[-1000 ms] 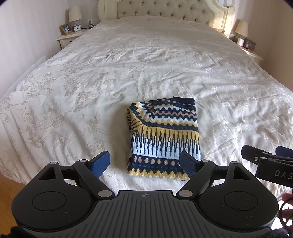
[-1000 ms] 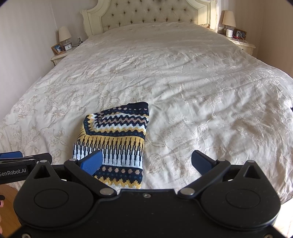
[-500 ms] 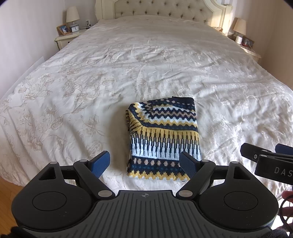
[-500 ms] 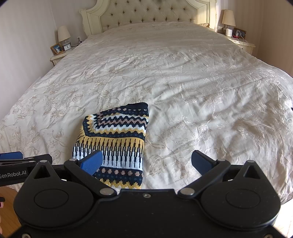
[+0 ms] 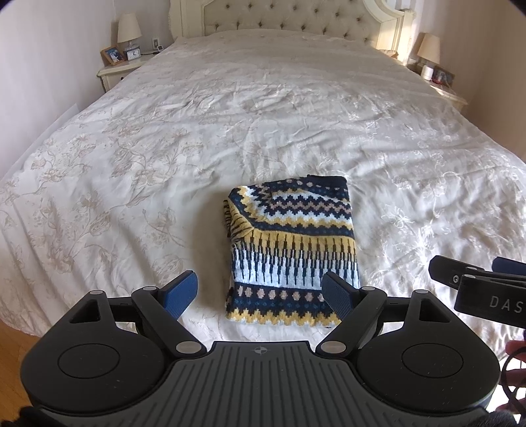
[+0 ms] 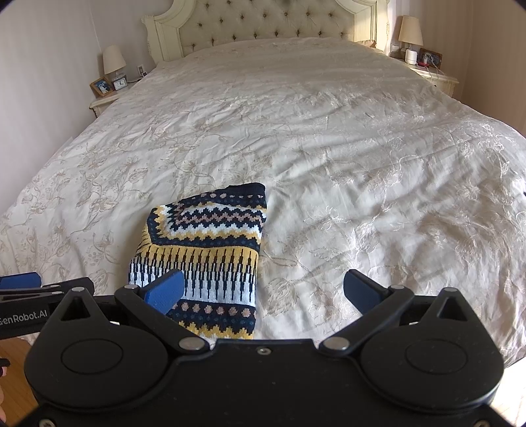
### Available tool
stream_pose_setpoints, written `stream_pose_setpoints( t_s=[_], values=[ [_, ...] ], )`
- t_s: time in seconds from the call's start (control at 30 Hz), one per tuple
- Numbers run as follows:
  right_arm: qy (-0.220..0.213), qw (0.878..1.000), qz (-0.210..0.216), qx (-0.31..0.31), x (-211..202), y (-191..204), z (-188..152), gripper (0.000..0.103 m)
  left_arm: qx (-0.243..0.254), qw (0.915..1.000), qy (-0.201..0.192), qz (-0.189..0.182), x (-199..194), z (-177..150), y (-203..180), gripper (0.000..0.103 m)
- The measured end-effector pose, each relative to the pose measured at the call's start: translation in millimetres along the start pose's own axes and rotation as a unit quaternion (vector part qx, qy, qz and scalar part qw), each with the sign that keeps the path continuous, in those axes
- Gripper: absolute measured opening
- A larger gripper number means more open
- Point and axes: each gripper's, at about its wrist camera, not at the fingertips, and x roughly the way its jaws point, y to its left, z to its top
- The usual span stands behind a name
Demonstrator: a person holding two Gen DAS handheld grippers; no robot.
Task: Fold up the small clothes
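A small knitted sweater in navy, yellow and white zigzag bands lies folded into a neat rectangle near the foot of the bed. My left gripper hovers just short of its near edge, open, with nothing between the blue pads. In the right wrist view the same sweater sits ahead and to the left. My right gripper is open and holds nothing, its left pad in front of the sweater's lower corner. Each gripper shows at the edge of the other's view.
The cream floral bedspread spreads wide around the sweater. A tufted headboard stands at the far end, with a nightstand and lamp on each side. Wood floor shows below the bed's foot.
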Motion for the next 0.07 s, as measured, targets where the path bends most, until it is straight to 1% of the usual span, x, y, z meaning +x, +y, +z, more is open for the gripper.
stream_pose_setpoints(
  t_s=[0.07],
  values=[
    [0.0, 1.0, 0.0, 0.0, 0.0, 0.0, 0.0, 0.103, 0.001, 1.0, 0.001, 0.0, 0.2, -0.4, -0.7, 0.082]
  ],
)
